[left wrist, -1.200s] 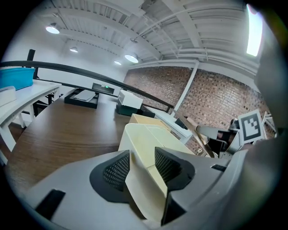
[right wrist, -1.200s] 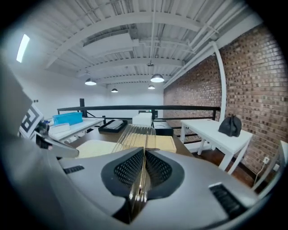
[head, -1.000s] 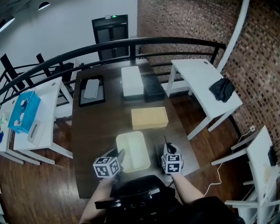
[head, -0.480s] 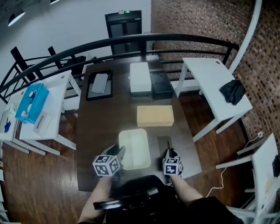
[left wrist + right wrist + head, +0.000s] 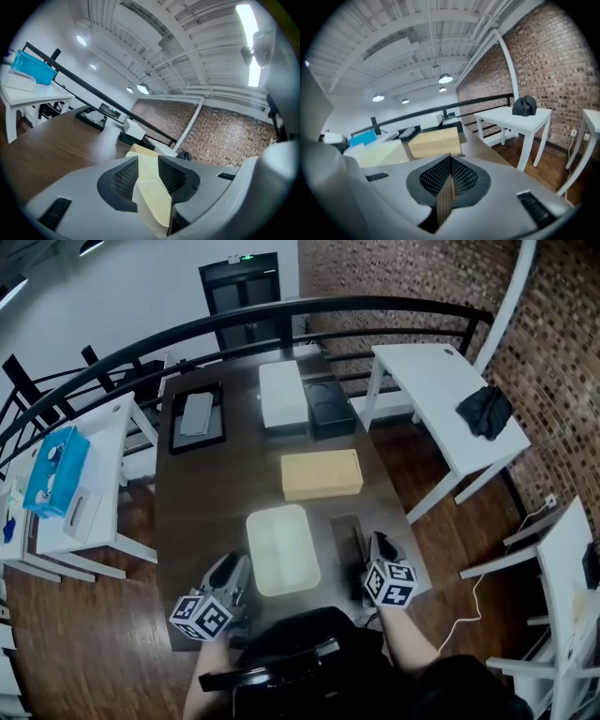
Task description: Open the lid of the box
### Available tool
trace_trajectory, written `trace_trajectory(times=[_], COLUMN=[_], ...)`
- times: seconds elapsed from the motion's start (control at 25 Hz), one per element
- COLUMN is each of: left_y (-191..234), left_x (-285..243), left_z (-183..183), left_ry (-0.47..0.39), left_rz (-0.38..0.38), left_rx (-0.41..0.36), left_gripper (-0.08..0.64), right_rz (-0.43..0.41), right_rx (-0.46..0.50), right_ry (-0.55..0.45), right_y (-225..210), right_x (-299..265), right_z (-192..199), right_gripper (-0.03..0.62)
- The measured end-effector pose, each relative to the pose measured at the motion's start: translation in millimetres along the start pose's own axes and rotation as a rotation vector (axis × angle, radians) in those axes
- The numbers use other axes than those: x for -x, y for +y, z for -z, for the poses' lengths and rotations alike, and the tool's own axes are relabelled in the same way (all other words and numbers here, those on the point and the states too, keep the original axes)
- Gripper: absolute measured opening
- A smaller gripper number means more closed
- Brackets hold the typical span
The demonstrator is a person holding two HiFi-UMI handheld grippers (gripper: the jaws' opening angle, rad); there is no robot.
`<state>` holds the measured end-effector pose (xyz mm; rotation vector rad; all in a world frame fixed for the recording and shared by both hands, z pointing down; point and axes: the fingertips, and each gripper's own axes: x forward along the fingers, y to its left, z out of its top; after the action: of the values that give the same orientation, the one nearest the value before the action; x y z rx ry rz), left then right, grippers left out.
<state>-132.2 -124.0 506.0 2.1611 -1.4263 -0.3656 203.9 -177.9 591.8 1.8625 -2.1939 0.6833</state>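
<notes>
Box: the cream box [image 5: 281, 551] lies flat on the dark table [image 5: 202, 512], close to the person's edge and between the two grippers, with its lid down.
Left gripper: the left gripper [image 5: 147, 176] sits at the box's near left corner, its pads pinching a cream edge. From where I stand I can't be sure whether that is the lid's lip alone or the whole corner.
Right gripper: the right gripper [image 5: 450, 174] is just to the right of the box and not touching it. Its jaws are pressed together and hold nothing; only a sliver of table shows between them.
Other things: a tan box [image 5: 322, 474] stands further up the table, well apart from the cream one.
Step in hand: I'd say this is taking hold for the lift, as the lid isn't raised yet.
Next move: probably raising the pinched edge while the base is kept down. The right gripper is free to press on the box's right side.
Risk: a light box could come up with its lid.
</notes>
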Motion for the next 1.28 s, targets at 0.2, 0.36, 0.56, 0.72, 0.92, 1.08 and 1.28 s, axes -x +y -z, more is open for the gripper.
trace_trajectory(times=[0.2,0.36,0.56,0.72,0.92,1.08,1.28], left_y=[-20,-13,9,23,26,24,24], left_x=[18,29,51,70,77,78,77], left_z=[-28,-45,-62,-80,-85,-85,-82], left_ry=[-0.053,-0.072,-0.151,-0.248,-0.276,-0.288,-0.275], left_rz=[0.151,0.155,0.080,0.025,-0.015,-0.026,-0.028], left_rx=[-0.023,-0.062,-0.064,-0.092,-0.122,-0.123,-0.125], left_gripper=[0.101,0.101,0.101,0.062,0.017,0.000,0.000], right_rz=[-0.047,-0.054,-0.074,-0.087,-0.108,-0.132,-0.148], right_rx=[-0.096,-0.028,0.026,0.045,0.055,0.064,0.075], right_ry=[-0.212,-0.297,-0.308,-0.281,-0.283,-0.289,-0.272], right_y=[15,29,36,39,39,45,52], right_x=[48,69,77,78,77,72,69], right_z=[-92,-123,-123,-110,-109,-110,-107], right_gripper=[0.002,0.002,0.000,0.000,0.000,0.002,0.000])
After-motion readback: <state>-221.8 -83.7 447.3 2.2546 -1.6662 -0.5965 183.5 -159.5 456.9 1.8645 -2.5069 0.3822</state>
